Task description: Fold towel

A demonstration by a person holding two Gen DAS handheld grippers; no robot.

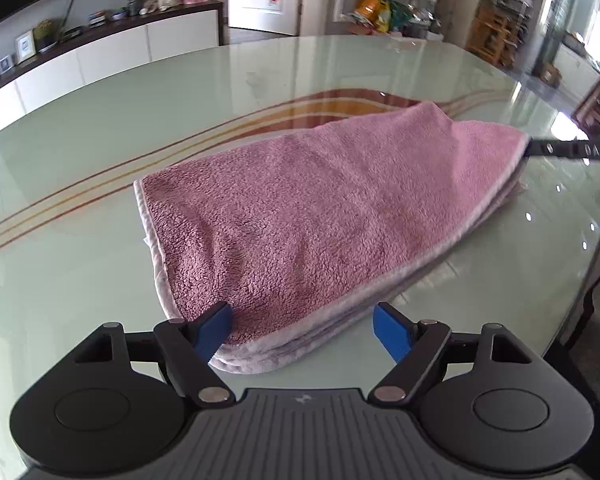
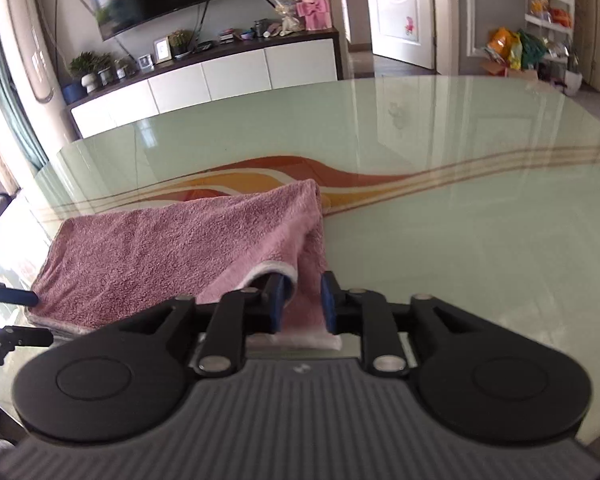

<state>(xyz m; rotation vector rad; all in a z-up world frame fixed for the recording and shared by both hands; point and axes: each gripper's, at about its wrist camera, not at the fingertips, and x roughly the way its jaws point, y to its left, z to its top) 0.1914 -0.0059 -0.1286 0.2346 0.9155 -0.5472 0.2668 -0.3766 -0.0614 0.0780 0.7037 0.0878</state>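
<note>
A pink towel is lying folded in several layers on the glossy glass worktop, near its front edge. The left gripper is hovering at the towel's near corner with its blue fingers standing wide apart on either side of that corner, not pressing on it. The right gripper is sitting at the towel's right end, where its fingers are standing partly open around a raised fold of cloth, loosely rather than pinching it.
</note>
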